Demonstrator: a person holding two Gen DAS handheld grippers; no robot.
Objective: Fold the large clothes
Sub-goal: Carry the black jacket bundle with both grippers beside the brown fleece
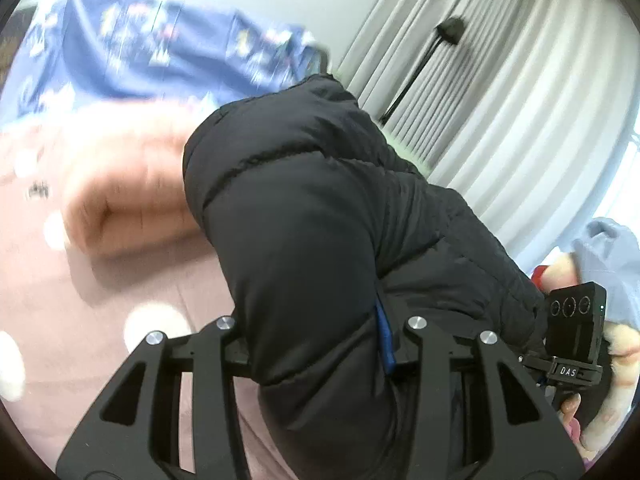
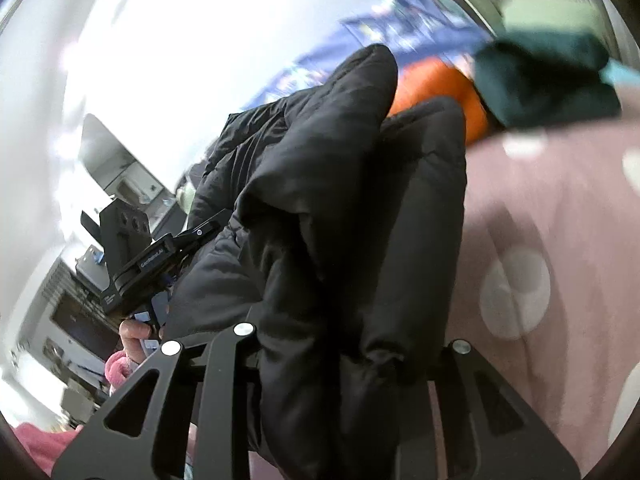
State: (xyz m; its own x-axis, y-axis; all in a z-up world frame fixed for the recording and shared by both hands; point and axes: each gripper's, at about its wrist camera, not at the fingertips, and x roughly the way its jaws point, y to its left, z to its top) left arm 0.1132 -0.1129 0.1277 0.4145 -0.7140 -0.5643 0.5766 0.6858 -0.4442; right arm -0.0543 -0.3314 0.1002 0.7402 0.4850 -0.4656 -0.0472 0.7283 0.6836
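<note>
Nearest each lens, the black puffer jacket (image 1: 320,216) fills the gap between the black fingers. The left gripper (image 1: 320,356) pinches a thick roll of it beside a blue zip pull (image 1: 385,336), and the right gripper (image 2: 348,360) clamps another bunched fold, so the garment hangs between the two, lifted clear of the pink dotted bedspread (image 2: 552,216).

This looks like the lift-and-carry part of a fold. The next move probably calls for both hands to travel together and lay the jacket flat before letting go.

On the right gripper, as seen from the left wrist, a small label reads "DAS" (image 1: 568,371); white lettering on the left gripper's body in the right view is too small to read.

Farther off, near the bed's far edge, lie orange (image 2: 436,88) and dark green (image 2: 548,80) clothes. A blue patterned cloth (image 1: 160,48) lies beyond.
</note>
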